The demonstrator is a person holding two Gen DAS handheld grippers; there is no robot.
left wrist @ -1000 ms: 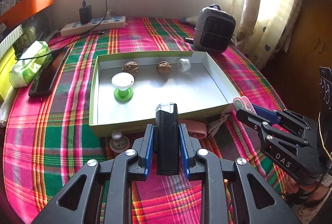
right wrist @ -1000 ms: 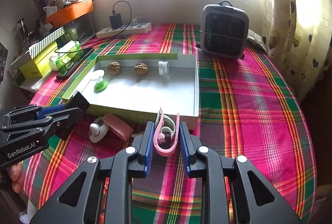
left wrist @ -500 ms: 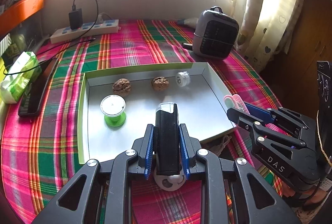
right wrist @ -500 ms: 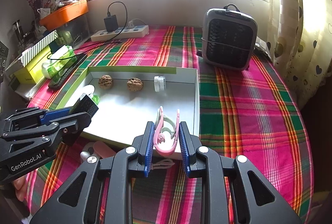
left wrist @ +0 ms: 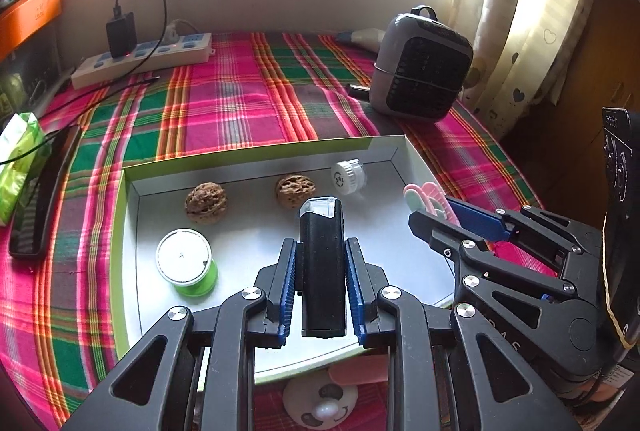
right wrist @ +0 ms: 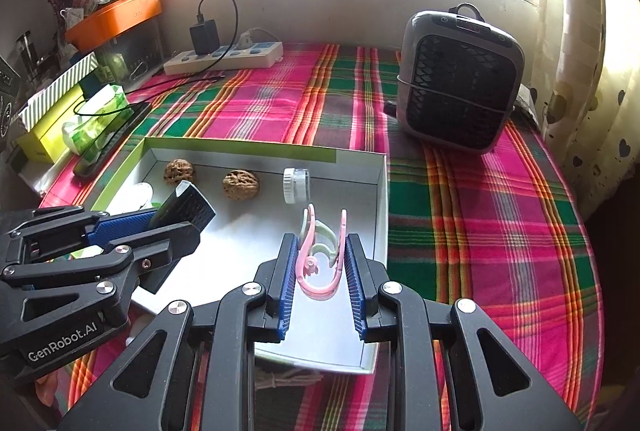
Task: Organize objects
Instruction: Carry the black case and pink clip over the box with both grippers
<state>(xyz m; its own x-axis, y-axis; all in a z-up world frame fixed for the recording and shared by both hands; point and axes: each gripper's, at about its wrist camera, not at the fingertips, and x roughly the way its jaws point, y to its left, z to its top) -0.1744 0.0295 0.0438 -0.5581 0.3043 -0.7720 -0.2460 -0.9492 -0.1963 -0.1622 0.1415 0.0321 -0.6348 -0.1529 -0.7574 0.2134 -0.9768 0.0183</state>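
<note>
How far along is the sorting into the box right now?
Done: two walnuts, a green spool and a small white jar lie in the box. In hand: the left gripper is shut on a black lighter, the right gripper on pink and green clips, both over the box. Left: release those, then the panda piece and pink item outside the near wall.

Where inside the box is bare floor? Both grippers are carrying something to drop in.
Box floor is bare in front of the walnuts and white cap, right of the green spool. The back wall row is crowded.
</note>
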